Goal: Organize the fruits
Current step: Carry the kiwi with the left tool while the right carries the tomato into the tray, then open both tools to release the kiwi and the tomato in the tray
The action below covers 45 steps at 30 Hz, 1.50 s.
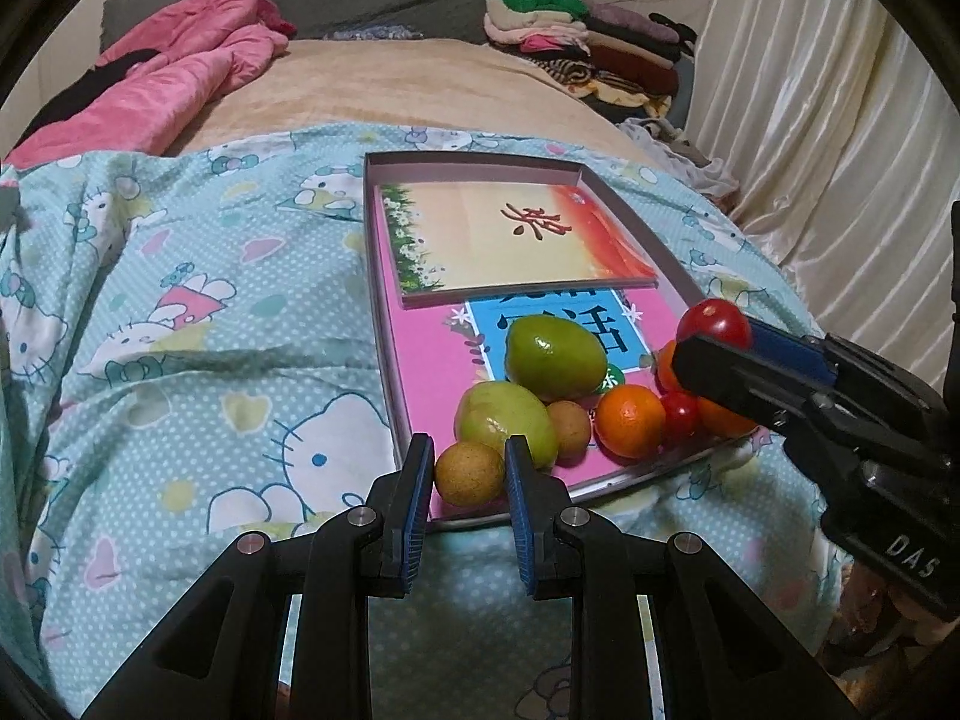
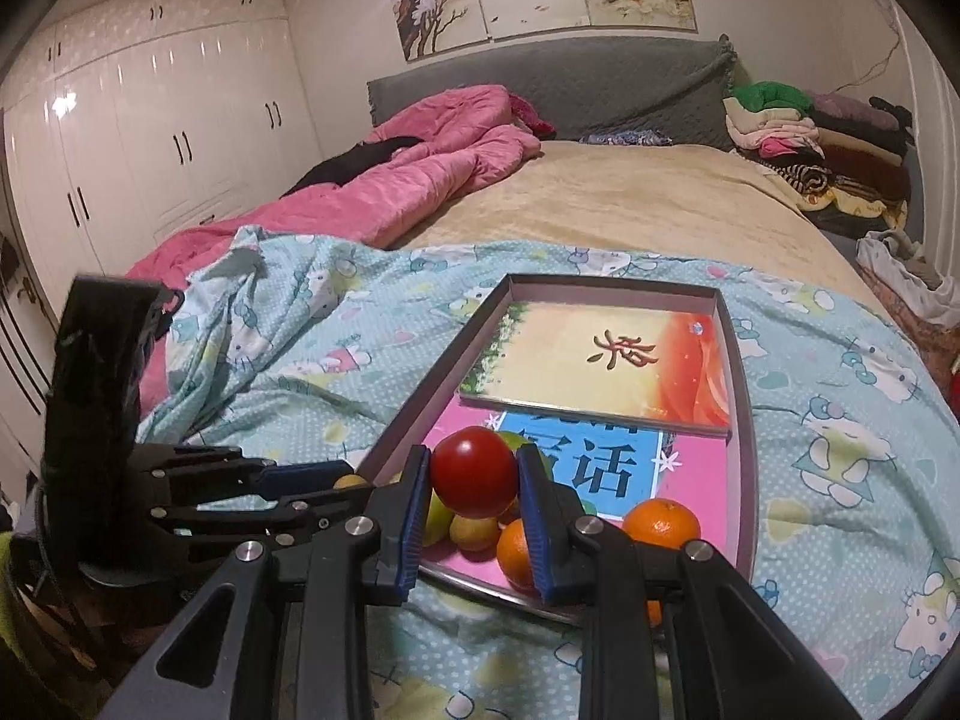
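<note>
A shallow box tray lies on the bed with fruit piled at its near end: two green fruits, a small brown fruit, oranges and a small red tomato. My left gripper is shut on a round brown fruit at the tray's near edge. My right gripper is shut on a red tomato and holds it above the fruit pile; it shows at the right in the left wrist view. The tray and oranges show in the right wrist view.
A book lies in the tray's far half on pink and blue printed sheets. The tray rests on a blue cartoon-print quilt. A pink duvet, stacked clothes and a curtain lie beyond. White wardrobes stand at left.
</note>
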Available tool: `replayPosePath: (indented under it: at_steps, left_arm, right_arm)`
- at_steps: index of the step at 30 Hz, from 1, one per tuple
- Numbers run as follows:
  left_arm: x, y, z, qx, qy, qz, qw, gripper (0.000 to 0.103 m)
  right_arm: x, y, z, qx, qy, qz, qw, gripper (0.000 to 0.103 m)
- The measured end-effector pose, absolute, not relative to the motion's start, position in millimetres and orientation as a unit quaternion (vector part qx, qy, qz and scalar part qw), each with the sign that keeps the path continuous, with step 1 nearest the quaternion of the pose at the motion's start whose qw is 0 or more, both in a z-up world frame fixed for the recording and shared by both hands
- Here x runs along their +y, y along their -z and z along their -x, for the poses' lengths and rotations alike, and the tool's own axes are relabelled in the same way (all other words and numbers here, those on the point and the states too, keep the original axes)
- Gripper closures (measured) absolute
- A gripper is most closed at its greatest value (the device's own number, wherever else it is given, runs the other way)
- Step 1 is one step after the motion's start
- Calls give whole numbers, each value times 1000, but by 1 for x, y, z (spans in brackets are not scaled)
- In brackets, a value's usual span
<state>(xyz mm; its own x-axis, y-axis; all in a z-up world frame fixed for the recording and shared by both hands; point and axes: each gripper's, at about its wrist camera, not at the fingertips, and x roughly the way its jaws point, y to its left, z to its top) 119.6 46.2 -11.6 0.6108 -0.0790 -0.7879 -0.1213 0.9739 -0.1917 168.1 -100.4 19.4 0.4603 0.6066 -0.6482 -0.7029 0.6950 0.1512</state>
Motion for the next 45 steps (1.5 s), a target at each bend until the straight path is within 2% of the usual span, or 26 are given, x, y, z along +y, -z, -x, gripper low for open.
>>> replayPosePath:
  at_steps: [13,45]
  left_arm:
    - [44,19,-123,450,-12,109,886,78]
    - [45,19,-125,450,-8,110,886,78]
  right_arm:
    - [-84,5,-159,356,-391,122,840,74]
    - [-74,29,-157,367,-388,144,833,74]
